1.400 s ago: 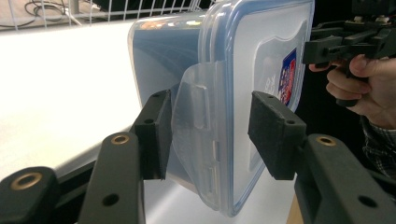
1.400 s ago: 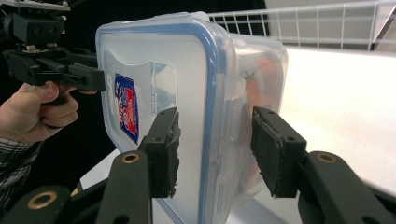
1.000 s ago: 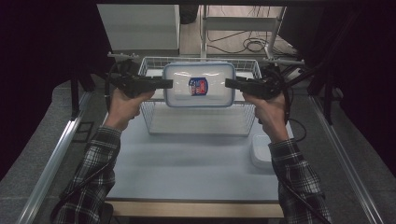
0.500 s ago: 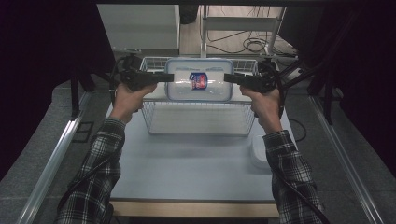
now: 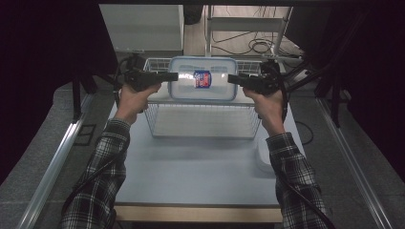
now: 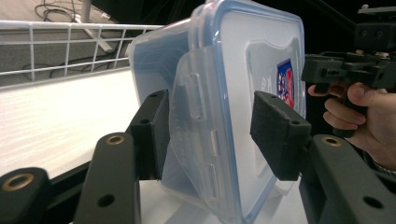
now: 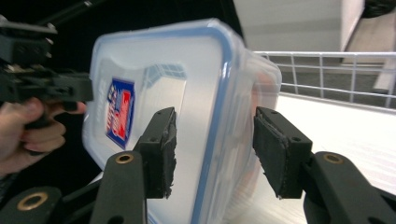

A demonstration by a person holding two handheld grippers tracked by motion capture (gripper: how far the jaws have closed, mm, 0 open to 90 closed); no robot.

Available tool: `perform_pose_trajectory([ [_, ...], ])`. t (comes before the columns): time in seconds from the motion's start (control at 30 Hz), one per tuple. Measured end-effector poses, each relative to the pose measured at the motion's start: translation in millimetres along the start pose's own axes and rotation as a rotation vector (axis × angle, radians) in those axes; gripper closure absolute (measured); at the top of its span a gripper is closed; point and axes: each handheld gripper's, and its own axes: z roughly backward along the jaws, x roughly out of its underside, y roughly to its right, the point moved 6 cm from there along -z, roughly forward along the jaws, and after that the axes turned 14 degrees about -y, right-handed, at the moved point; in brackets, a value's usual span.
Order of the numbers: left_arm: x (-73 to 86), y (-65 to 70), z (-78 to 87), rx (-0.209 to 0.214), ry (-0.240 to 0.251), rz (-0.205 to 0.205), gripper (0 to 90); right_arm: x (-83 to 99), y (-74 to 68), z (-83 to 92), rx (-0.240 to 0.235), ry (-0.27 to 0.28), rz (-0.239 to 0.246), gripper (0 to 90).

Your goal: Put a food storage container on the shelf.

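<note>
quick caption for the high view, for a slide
Left gripper and right gripper flank a lidded plastic container above a wire basket.

There is one plastic container (image 5: 203, 79) with one blue-edged lid, and one red and blue label on this lid. Under the container stands one white wire basket (image 5: 203, 120) on the surface (image 5: 191, 176). Two grippers are at the container, the left gripper (image 5: 173, 76) and the right gripper (image 5: 232, 79), each with two jaws. Right of the basket lies one more white lid (image 5: 263, 155).
</note>
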Motion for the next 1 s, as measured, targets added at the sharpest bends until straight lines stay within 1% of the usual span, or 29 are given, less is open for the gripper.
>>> perform_pose_trajectory([
  [0.07, -0.4, -3.3, -1.9, -0.004, -0.010, 0.012, 46.3, 2.5, 0.6, -4.5, 0.029, -0.026, 0.009, 48.9],
  [0.1, 0.0, -5.4, -3.0, 0.002, -0.013, 0.037, 45.0, 3.7, 1.1, -6.6, 0.040, -0.030, 0.008, 48.7],
  [0.13, 0.7, -8.0, -3.2, 0.010, -0.012, 0.039, 44.2, 4.4, 2.2, -8.4, 0.040, -0.030, 0.006, 49.0],
  [0.2, 0.9, -9.9, -3.6, 0.021, -0.007, 0.044, 44.0, 4.4, 4.4, -9.8, 0.025, -0.023, -0.009, 50.0],
  [0.27, 0.1, -10.7, -3.9, 0.018, -0.010, 0.046, 43.8, 4.3, 4.8, -9.7, 0.024, -0.025, -0.010, 50.7],
  [0.33, -1.9, -10.8, -4.3, 0.000, -0.011, 0.041, 42.5, 4.8, 5.4, -9.3, 0.033, -0.039, -0.005, 51.7],
  [0.43, -4.3, -11.9, -4.6, -0.047, -0.020, 0.036, 39.5, 6.3, 6.3, -8.6, 0.043, -0.053, -0.002, 54.6],
  [0.47, -4.8, -12.4, -4.7, -0.056, -0.021, 0.035, 38.7, 6.9, 6.5, -8.7, 0.047, -0.057, 0.001, 56.3],
  [0.5, -5.2, -12.8, -4.9, -0.061, -0.021, 0.022, 38.2, 7.1, 6.4, -8.9, 0.044, -0.057, 0.000, 56.4],
  [0.57, -5.7, -13.0, -5.4, -0.069, -0.020, 0.021, 36.1, 6.7, 6.5, -9.3, 0.040, -0.057, -0.007, 56.5],
  [0.67, -8.0, -13.0, -5.3, -0.137, -0.023, 0.001, 34.2, 4.9, 6.4, -10.0, 0.047, -0.053, -0.020, 57.3],
  [0.73, -9.6, -12.7, -5.1, -0.175, -0.025, -0.006, 33.3, 4.1, 5.8, -10.4, 0.057, -0.052, -0.023, 57.4],
  [0.77, -10.6, -14.1, -4.1, -0.206, -0.023, -0.005, 33.1, 3.7, 5.1, -10.5, 0.063, -0.053, -0.032, 57.4],
  [0.8, -10.6, -14.1, -4.1, -0.206, -0.023, -0.005, 33.1, 3.7, 5.1, -10.5, 0.063, -0.053, -0.032, 57.4],
  [0.83, -11.2, -15.9, -3.9, -0.222, -0.020, -0.007, 33.1, 3.6, 4.7, -10.5, 0.066, -0.053, -0.035, 57.4],
  [0.9, -11.6, -19.1, -4.8, -0.250, -0.018, 0.004, 33.5, 3.0, 2.9, -10.1, 0.075, -0.050, -0.041, 57.4],
  [0.93, -11.0, -21.2, -5.9, -0.267, -0.026, 0.006, 34.3, 1.8, 1.4, -9.4, 0.093, -0.047, -0.031, 57.4],
  [1.0, -11.0, -22.9, -6.9, -0.251, -0.017, 0.016, 34.8, 1.4, 1.3, -9.2, 0.099, -0.049, -0.027, 57.6],
])
